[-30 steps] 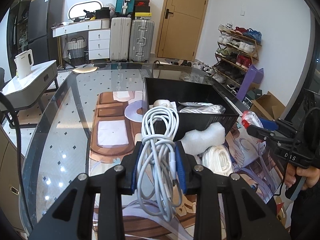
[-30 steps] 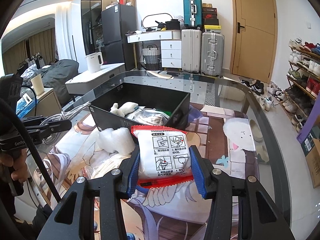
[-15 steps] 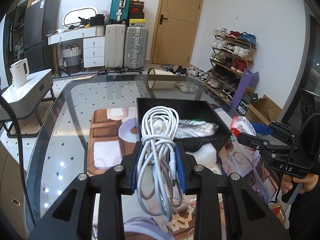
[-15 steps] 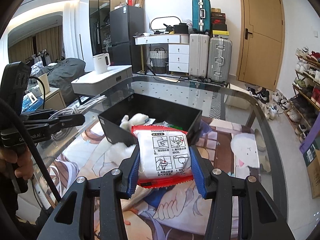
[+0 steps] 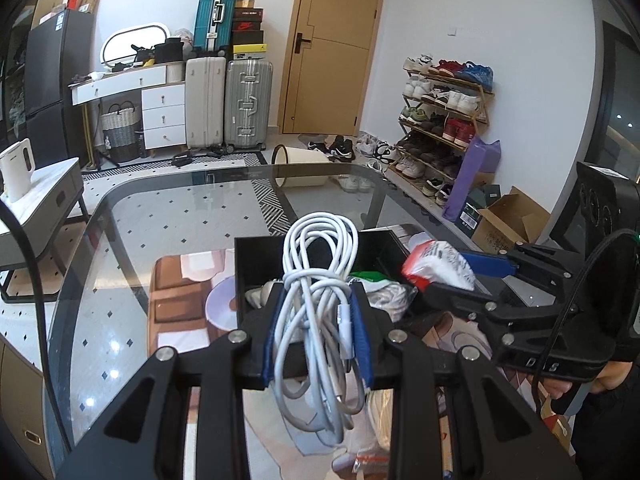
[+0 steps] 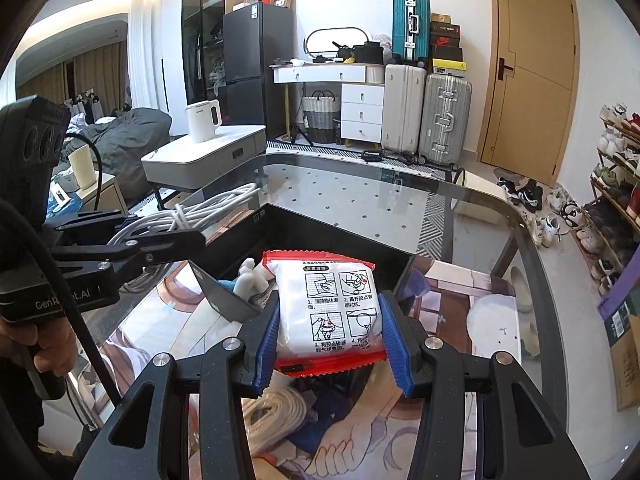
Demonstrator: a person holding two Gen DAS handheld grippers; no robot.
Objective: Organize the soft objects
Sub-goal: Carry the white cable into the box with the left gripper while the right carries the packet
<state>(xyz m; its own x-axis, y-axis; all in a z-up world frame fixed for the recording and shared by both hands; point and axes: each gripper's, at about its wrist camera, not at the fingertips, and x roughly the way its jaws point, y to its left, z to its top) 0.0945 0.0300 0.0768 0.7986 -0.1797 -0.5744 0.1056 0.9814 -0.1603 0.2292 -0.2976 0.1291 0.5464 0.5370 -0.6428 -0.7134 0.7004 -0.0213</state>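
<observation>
My left gripper (image 5: pixel 318 334) is shut on a coiled white cable (image 5: pixel 320 276) and holds it above the near wall of the black box (image 5: pixel 260 248). It also shows in the right wrist view (image 6: pixel 160 236). My right gripper (image 6: pixel 330 336) is shut on a red-and-white packet (image 6: pixel 332 312), held over the box's right side (image 6: pixel 320 224); the packet also shows in the left wrist view (image 5: pixel 436 264). The box holds a white plush (image 6: pixel 250 280) and a clear bag (image 5: pixel 386 294).
The box stands on a printed mat (image 6: pixel 472 312) on a glass table (image 5: pixel 168 208). A coiled white strap (image 6: pixel 276 412) lies on the mat below the right gripper. A shoe rack (image 5: pixel 440 120) stands at the right wall.
Both grippers have risen and moved toward the box. The cable now hangs over its near wall, and the packet has come over its right side beside the left gripper.
</observation>
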